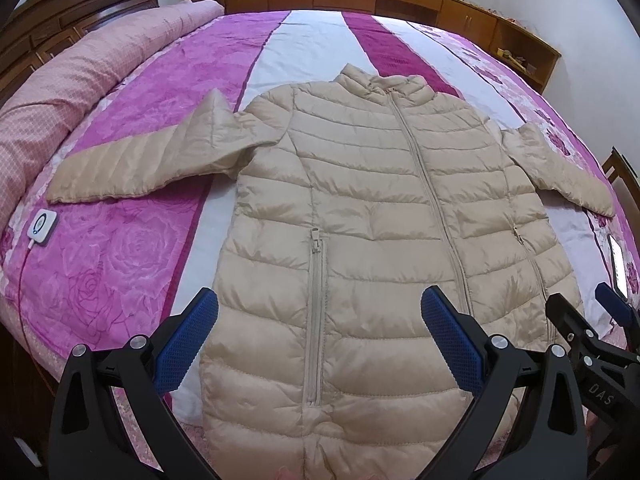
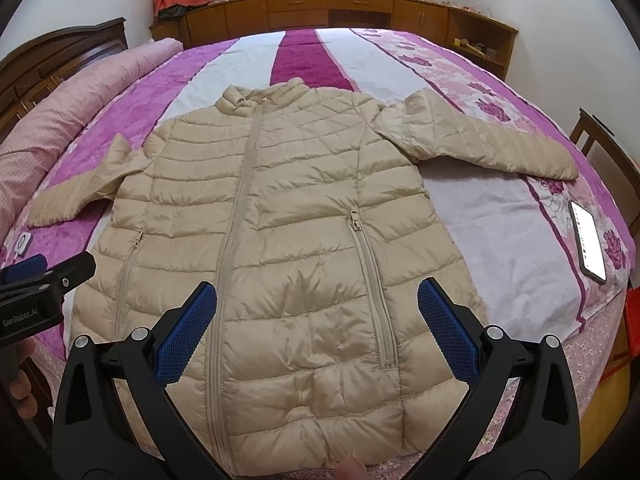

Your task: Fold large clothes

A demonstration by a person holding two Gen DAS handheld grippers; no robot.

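A beige quilted puffer jacket (image 1: 360, 208) lies flat, front up and zipped, on the bed, collar far from me, both sleeves spread out to the sides. It also shows in the right wrist view (image 2: 280, 216). My left gripper (image 1: 320, 316) is open and empty, hovering above the jacket's lower left part near a pocket zip. My right gripper (image 2: 318, 312) is open and empty above the lower right part. The right gripper shows at the edge of the left view (image 1: 592, 320), and the left gripper at the edge of the right view (image 2: 44, 276).
The bed has a pink, purple and white striped cover (image 1: 312, 48). A rolled pink quilt (image 1: 72, 92) lies along the left side. A small white device with a cable (image 1: 42, 227) lies left; a lit phone (image 2: 588, 240) lies right. Wooden cabinets (image 2: 320, 12) stand behind.
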